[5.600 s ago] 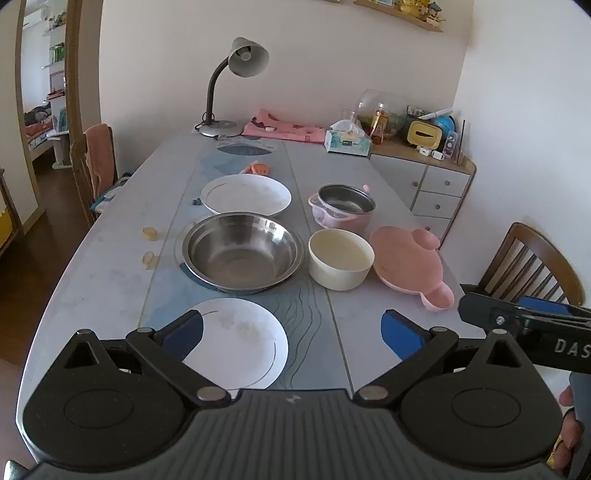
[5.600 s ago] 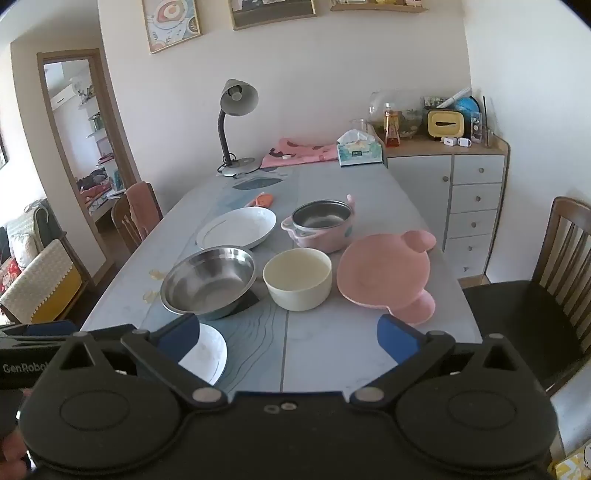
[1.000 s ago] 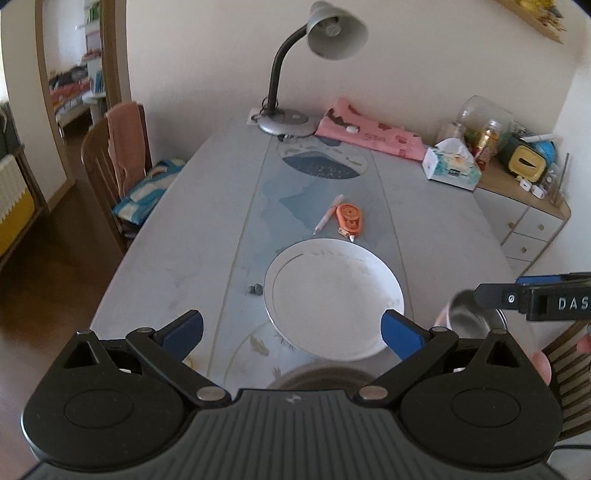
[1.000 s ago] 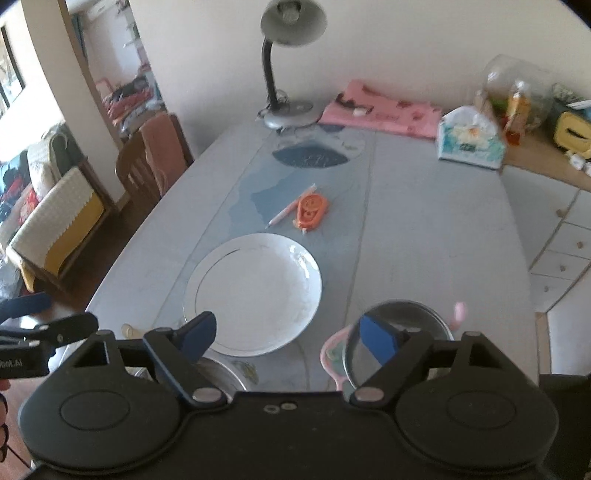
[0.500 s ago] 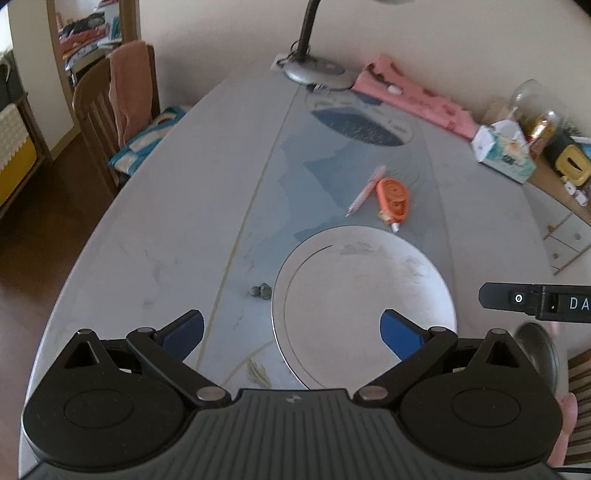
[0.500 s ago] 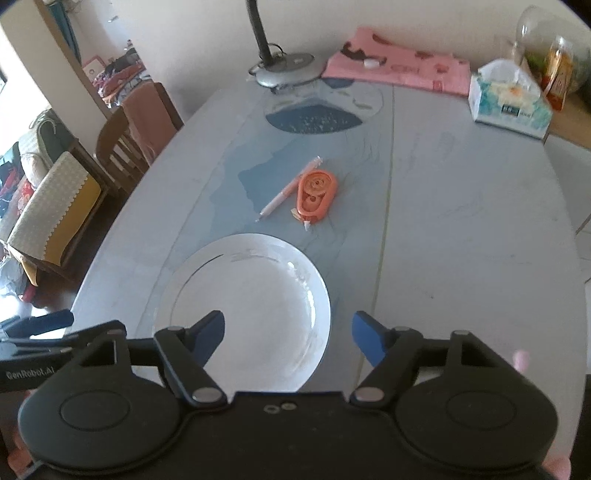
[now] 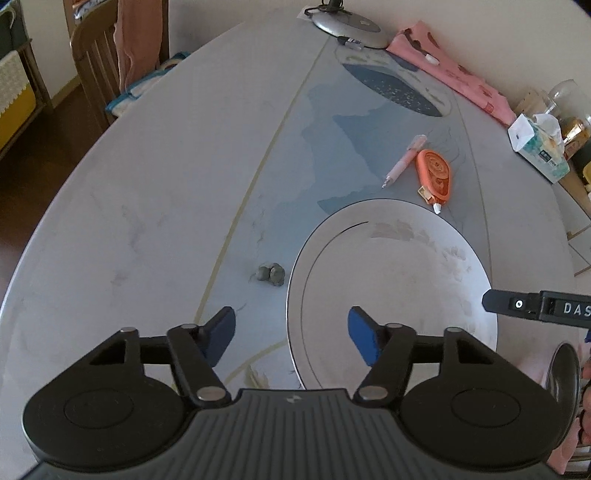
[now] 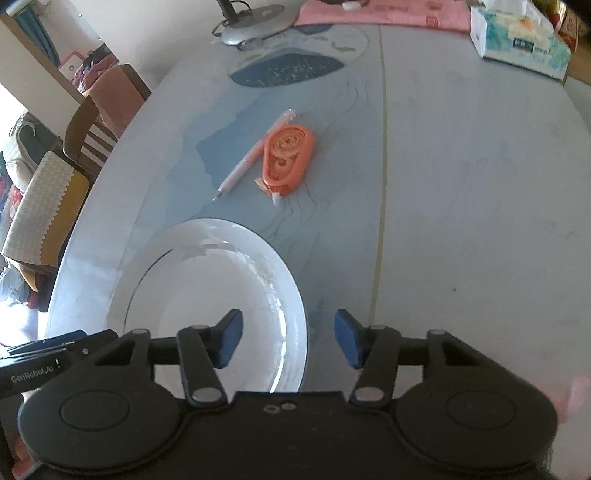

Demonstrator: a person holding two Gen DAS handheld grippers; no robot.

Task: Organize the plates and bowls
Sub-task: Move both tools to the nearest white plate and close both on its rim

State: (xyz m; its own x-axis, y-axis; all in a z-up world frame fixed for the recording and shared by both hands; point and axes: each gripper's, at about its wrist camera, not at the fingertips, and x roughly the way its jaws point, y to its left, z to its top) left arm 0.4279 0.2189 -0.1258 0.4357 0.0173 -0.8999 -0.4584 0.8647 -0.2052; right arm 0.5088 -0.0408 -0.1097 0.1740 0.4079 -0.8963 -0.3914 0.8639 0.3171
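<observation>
A white plate (image 7: 391,291) lies flat on a grey and blue patterned table (image 7: 147,184). The plate holds no food; only faint smears and a thin dark line near its rim show on its surface. In the right wrist view the same white plate (image 8: 210,299) sits at the lower left, its near edge hidden behind the gripper body.

The left gripper (image 7: 291,338) hangs low over the table with its blue-padded fingers spread wide and nothing between them. The plate's left rim falls in the gap between the fingers, though whether either pad touches it cannot be told. The right gripper (image 8: 288,341) is likewise spread open and holds nothing; its left finger shows in front of the plate's inside, its right finger in front of bare table, and the plate's right rim runs between them.

Just beyond the plate lie an orange correction-tape dispenser (image 7: 435,175) and a pink pen (image 7: 405,159), side by side and touching or nearly so. A small grey lump (image 7: 270,274) sits on the table just left of the plate; what it is cannot be made out.

At the far end are a lamp base (image 7: 349,26), cut off at the top edge, a pink cloth (image 7: 450,77), and a tissue box (image 7: 539,149). At the lower right edge of the left wrist view, a metal bowl or pot rim (image 7: 563,373) is only partly visible beside something pink, too cropped to identify. A wooden chair (image 7: 96,62) stands at the table's left side.
</observation>
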